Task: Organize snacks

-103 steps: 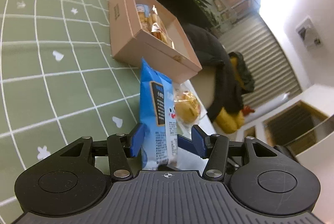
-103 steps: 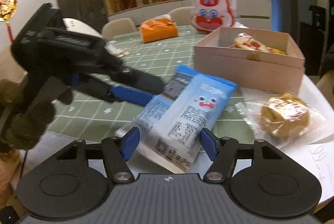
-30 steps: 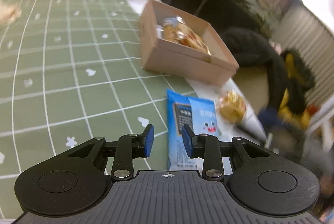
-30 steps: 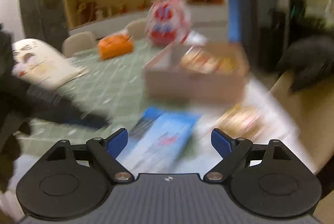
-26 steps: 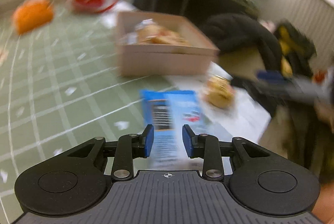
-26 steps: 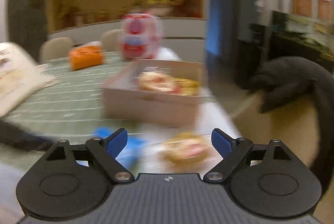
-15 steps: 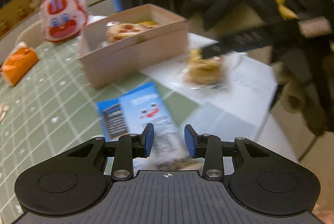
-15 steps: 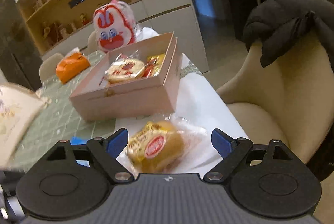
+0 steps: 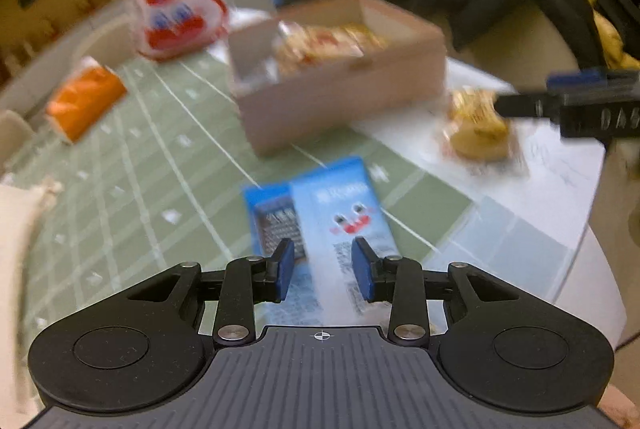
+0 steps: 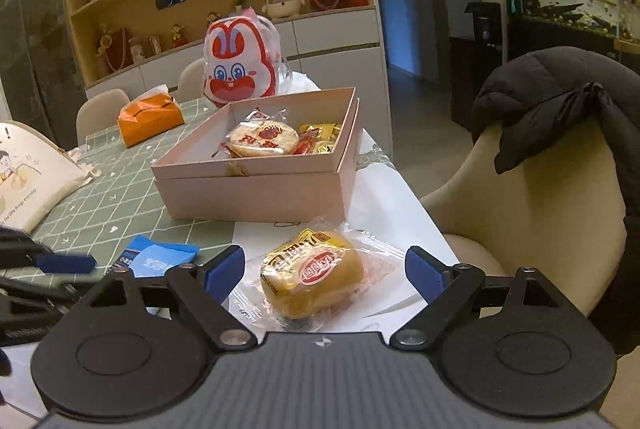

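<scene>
Right claw gapes wide, empty, around wrapped bun — lower squarely, pinch gently. Left claw, just narrowing, holds nothing.

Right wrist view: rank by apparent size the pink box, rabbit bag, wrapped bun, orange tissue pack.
1. pink box
2. wrapped bun, though it is nearest the camera, so its true size is unsure
3. rabbit bag
4. orange tissue pack

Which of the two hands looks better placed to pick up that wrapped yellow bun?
Probably the right gripper: its jaws stand wide open with the bun lying between them. The left gripper faces the blue packet instead.
</scene>
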Demonstrator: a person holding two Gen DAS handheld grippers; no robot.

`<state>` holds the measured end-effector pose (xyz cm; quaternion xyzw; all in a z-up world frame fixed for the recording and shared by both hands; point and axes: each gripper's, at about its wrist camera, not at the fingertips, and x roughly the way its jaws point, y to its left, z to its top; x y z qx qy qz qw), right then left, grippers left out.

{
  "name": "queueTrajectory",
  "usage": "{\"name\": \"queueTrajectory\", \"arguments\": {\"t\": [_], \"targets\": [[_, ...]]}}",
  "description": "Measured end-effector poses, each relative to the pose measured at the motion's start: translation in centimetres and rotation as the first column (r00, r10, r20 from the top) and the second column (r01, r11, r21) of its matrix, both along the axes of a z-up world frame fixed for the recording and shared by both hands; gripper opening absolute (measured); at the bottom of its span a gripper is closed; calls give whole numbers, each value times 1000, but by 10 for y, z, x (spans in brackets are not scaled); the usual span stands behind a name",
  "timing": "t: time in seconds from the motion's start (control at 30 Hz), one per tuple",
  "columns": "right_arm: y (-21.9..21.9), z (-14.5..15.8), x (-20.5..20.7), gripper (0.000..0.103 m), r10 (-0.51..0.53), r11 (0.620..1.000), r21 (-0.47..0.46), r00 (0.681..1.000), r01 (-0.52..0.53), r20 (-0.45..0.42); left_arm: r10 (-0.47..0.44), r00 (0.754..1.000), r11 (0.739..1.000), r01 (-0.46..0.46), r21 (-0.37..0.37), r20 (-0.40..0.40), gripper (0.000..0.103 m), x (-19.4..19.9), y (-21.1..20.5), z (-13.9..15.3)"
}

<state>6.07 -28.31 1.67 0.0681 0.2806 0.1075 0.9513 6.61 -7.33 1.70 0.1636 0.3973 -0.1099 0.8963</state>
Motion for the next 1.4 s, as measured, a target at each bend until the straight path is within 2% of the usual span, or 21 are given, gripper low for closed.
{"name": "queueTrajectory", "arguments": {"t": [0.03,0.07,0.13,0.23,0.27,0.33,0.4,0.53,0.67,0.77,0.83,0.9,0.93,1.0,1.1,1.17,1.23,1.27,1.4], "targets": [[-1,0,-1,88,-4,1000,4,1000,4,4,-16,1000,1000,16,2,16,36,-1,-4,0],[-2,0,-2,88,-6,1000,7,1000,6,6,-23,1000,1000,23,-7,0,33,1,-6,0],[-5,-1,-3,88,-4,1000,13,1000,4,5,-37,998,996,33,-79,-51,33,6,-5,3],[-7,-1,-3,88,-1,1000,6,1000,1,6,-56,991,982,33,-184,-120,37,13,0,5],[-8,-1,-3,88,-3,1000,4,1000,3,10,-61,989,978,32,-206,-133,41,14,2,6],[-9,0,-3,88,-3,1000,5,1000,3,17,-61,986,969,21,-247,-153,43,17,7,6],[-9,-1,-2,88,-1,1000,16,1000,0,16,-34,986,949,-20,-313,-166,43,18,18,10],[1,-5,-13,88,62,998,23,998,-62,5,47,989,907,-101,-409,-139,42,18,52,20],[33,-11,-36,88,169,986,-13,986,-169,-11,113,980,842,-181,-509,-161,42,16,93,19],[63,-11,-42,88,222,974,52,974,-220,-49,186,973,814,-229,-534,-134,42,10,115,19],[84,-12,-36,88,222,972,97,970,-212,-102,245,964,808,-261,-528,-101,41,6,126,18],[104,-14,-26,88,195,979,98,966,-180,-169,273,959,805,-269,-528,-72,41,0,133,17],[115,-15,-20,89,167,985,80,965,-154,-202,275,959,803,-266,-534,-64,41,-2,136,18],[135,-13,-10,90,111,994,4,974,-112,-199,267,963,800,-245,-548,-41,41,-7,141,19],[163,-16,8,94,122,983,-108,967,-149,-224,250,968,803,-209,-557,-3,41,-11,146,26],[174,-19,10,92,141,966,-187,968,-181,-210,239,971,805,-190,-562,14,41,-12,148,31],[174,-19,3,89,192,949,-219,967,-227,-167,236,971,813,-171,-556,46,41,-12,148,38],[171,-18,-2,85,228,940,-222,961,-258,-154,234,971,816,-165,-554,55,41,-10,147,40],[141,-3,-27,85,314,927,-199,948,-318,-52,217,974,814,-148,-562,58,41,1,133,44]]}}
